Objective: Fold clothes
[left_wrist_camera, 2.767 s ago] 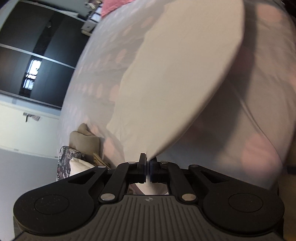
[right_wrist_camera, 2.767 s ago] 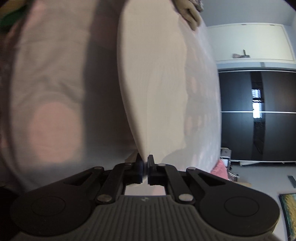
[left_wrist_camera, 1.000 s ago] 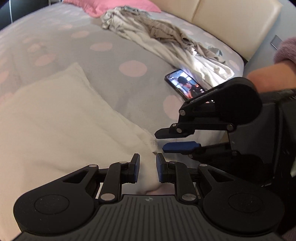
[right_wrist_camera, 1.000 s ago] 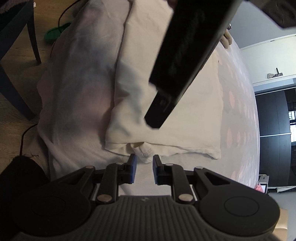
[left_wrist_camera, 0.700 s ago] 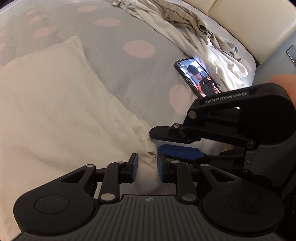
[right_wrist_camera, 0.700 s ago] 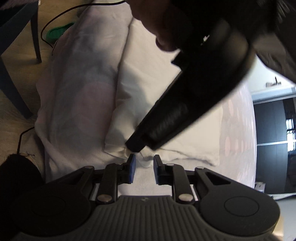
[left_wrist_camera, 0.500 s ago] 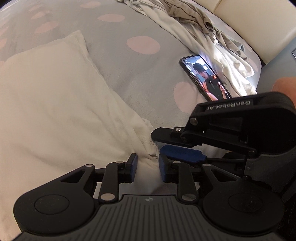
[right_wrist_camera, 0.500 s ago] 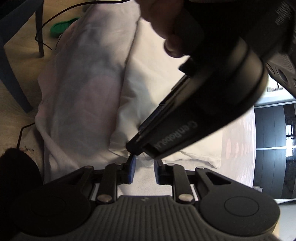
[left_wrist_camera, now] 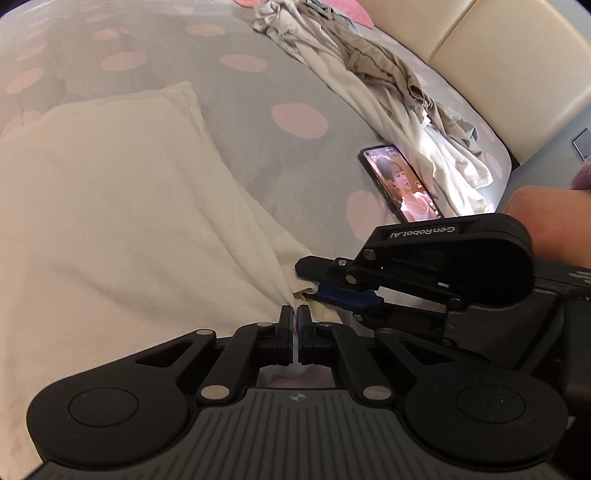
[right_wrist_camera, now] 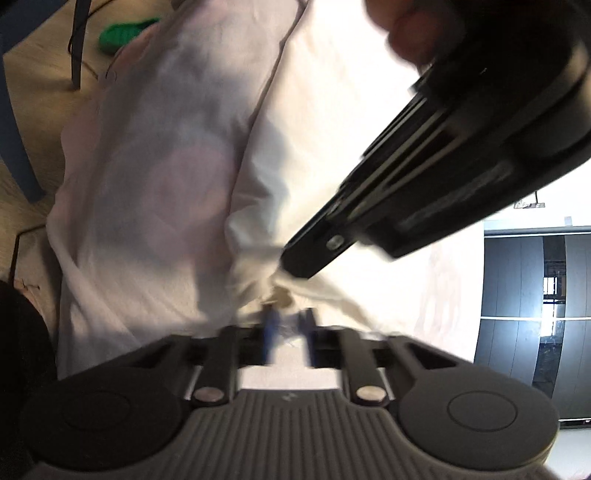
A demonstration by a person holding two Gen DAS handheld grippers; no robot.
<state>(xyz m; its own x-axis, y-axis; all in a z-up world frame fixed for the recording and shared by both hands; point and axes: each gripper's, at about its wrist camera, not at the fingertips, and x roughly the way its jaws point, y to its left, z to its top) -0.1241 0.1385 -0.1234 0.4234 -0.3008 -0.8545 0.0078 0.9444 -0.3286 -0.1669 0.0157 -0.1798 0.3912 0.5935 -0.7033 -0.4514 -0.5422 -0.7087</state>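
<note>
Grey bedding with pink polka dots (left_wrist_camera: 258, 147) covers the bed in the left wrist view, with a cream padded headboard (left_wrist_camera: 480, 55) up in the far right corner. A heap of unfolded beige and white clothes (left_wrist_camera: 369, 81) trails along the far side, and a phone (left_wrist_camera: 400, 184) lies face up with its screen lit, just beside that heap. The cream folded garment (left_wrist_camera: 110, 221) is spread flat on the near left part of the bed. The left hand-held gripper (left_wrist_camera: 294, 321) has just clamped down on the garment's near corner, fabric pinched tight between the pads. The right hand-held gripper (left_wrist_camera: 314, 280) comes in from the right, tips at that same corner, a bare forearm behind it.

Right wrist view is blurry. Wooden floor (right_wrist_camera: 33, 92) with something green (right_wrist_camera: 122, 33) on it at top left, dark wardrobe doors (right_wrist_camera: 535, 314) at right. The right one's jaws have just been closing, a bunched bit of white cloth between them, but I can't tell if they're actually gripping it yet.
</note>
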